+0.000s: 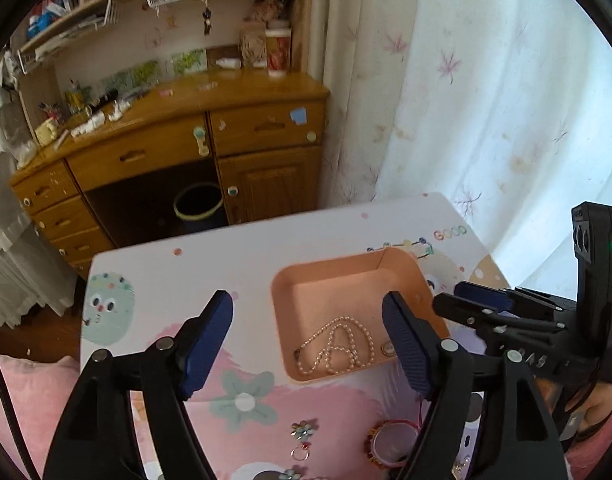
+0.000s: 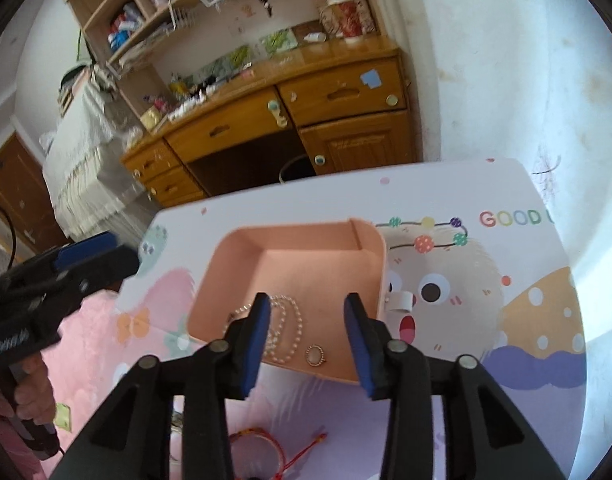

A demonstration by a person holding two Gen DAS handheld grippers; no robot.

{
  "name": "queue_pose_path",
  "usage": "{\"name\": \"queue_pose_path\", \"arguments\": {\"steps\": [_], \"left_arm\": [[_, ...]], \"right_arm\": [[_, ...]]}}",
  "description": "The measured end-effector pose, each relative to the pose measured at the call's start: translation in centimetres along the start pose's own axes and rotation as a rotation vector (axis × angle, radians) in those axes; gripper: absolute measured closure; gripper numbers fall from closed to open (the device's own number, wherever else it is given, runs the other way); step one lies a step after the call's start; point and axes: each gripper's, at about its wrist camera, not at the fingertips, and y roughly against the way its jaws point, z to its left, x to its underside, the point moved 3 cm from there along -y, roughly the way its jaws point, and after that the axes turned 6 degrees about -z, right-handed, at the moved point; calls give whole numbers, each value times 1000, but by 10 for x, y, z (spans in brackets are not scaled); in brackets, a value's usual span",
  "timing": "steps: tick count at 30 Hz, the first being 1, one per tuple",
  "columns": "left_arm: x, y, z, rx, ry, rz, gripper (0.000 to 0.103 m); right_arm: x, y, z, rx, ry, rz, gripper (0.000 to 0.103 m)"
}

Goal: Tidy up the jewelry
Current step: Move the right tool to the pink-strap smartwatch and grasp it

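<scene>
Lying between spread jaws (both pairs): pearl necklace in tray.

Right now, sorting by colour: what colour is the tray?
Peach-pink tray, clearest in the right wrist view.

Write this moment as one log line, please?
left gripper: open, empty | right gripper: open, empty | tray: pearl necklace, ring inside | table: red bracelet outside tray
</scene>
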Motion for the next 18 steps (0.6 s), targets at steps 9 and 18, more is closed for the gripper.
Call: {"name": "queue_pose_path", "arguments": {"steps": [9,18], "left_arm": [[75,13,32,-70,132,156,25],[181,23,49,-40,237,392,25]], "right_arm": [[64,36,-13,39,-290,54,47],[156,67,-19,130,-553,89,47]]}}
